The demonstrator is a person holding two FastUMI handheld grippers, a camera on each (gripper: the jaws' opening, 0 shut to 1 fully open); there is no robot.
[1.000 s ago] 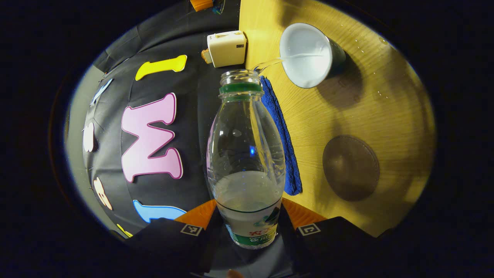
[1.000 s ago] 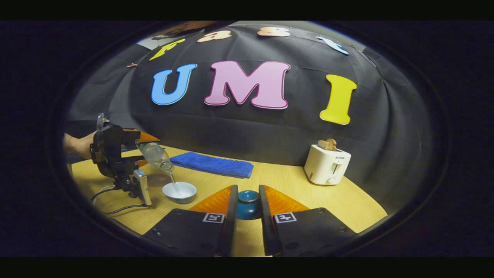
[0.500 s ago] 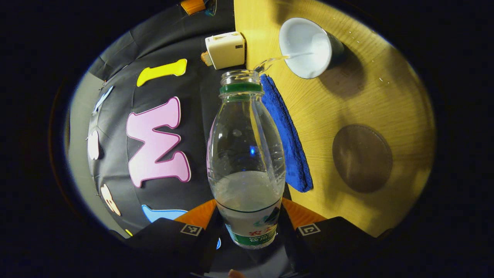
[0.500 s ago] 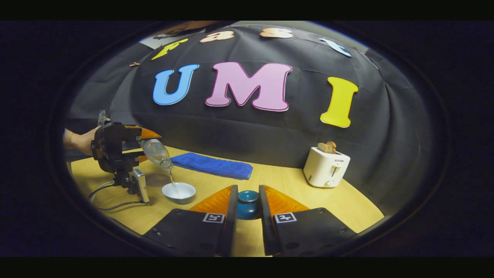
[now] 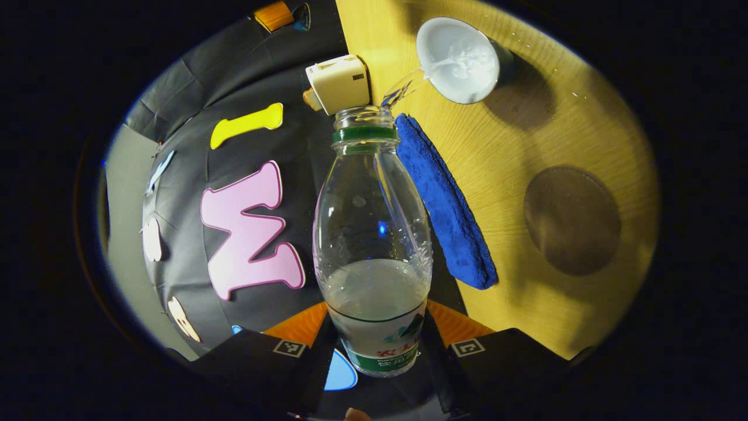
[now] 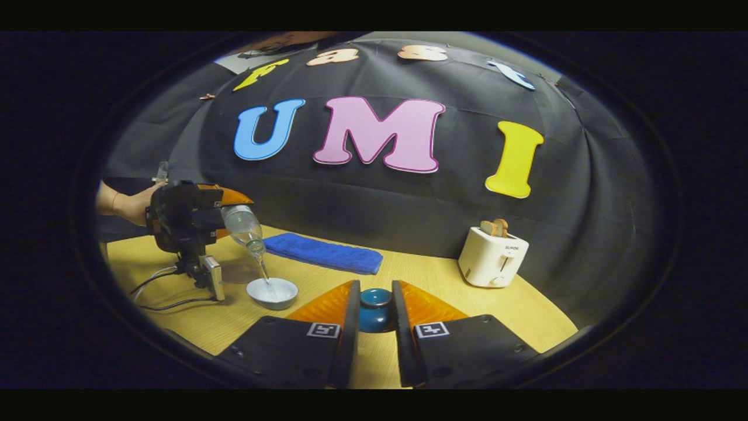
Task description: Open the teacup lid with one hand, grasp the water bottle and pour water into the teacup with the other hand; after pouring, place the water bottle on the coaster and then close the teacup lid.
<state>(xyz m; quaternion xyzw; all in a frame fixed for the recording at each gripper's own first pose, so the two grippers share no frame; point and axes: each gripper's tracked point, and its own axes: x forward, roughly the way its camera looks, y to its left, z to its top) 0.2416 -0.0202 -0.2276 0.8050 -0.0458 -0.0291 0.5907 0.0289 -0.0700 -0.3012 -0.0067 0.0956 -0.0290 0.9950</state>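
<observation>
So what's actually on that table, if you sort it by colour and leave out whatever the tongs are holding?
White: 2, the teacup and the toaster.
Blue: 1, the folded towel.
Brown: 1, the round coaster.
Total: 4 things resting on the table.

Left gripper [image 5: 377, 342], tipped forward and downward, with both orange fingers [image 5: 298, 324] closed against the base of the water bottle [image 5: 372, 234]; a hand [image 6: 131, 204] grips its rear in the right gripper view. Right gripper [image 6: 374, 313], held level above the tabletop [image 6: 444, 275], fingers clamped on the blue teacup lid [image 6: 374, 310].
</observation>
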